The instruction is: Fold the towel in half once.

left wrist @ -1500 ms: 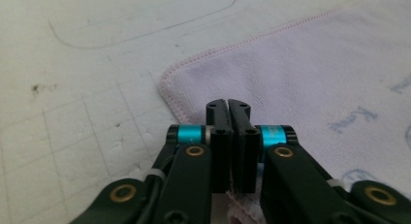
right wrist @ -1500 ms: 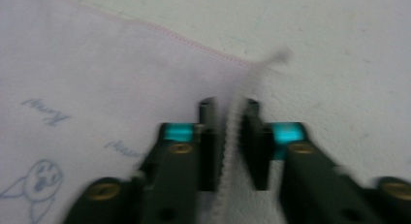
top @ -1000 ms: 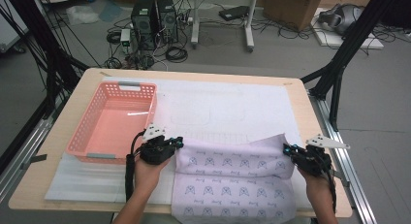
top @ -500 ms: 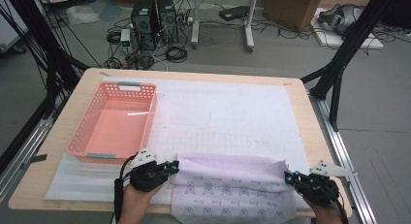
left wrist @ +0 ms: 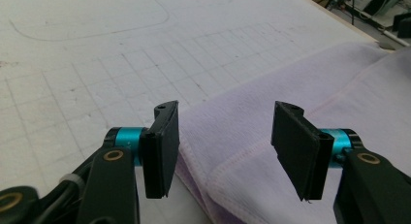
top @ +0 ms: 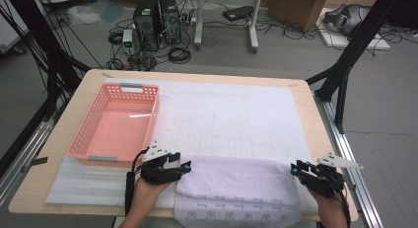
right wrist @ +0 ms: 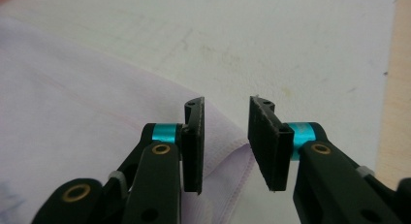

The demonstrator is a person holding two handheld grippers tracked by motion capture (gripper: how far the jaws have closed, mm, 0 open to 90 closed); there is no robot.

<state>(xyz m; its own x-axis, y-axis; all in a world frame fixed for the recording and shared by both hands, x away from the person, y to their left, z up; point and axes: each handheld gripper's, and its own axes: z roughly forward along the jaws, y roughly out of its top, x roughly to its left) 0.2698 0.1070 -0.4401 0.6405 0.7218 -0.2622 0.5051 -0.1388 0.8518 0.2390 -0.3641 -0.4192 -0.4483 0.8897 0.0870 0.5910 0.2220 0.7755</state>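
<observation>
Both my tools gape with nothing clamped, left tool (top: 183, 165) and right tool (top: 297, 170) each hanging over one corner of the folded towel (top: 236, 181), whose long axis runs straight between them along the table's (top: 59, 139) near edge.

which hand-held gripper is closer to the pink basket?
Left. The left hand-held gripper sits just below the pink basket's near right corner, at the towel's left end. The right hand-held gripper is across the table at the towel's right end.
</observation>
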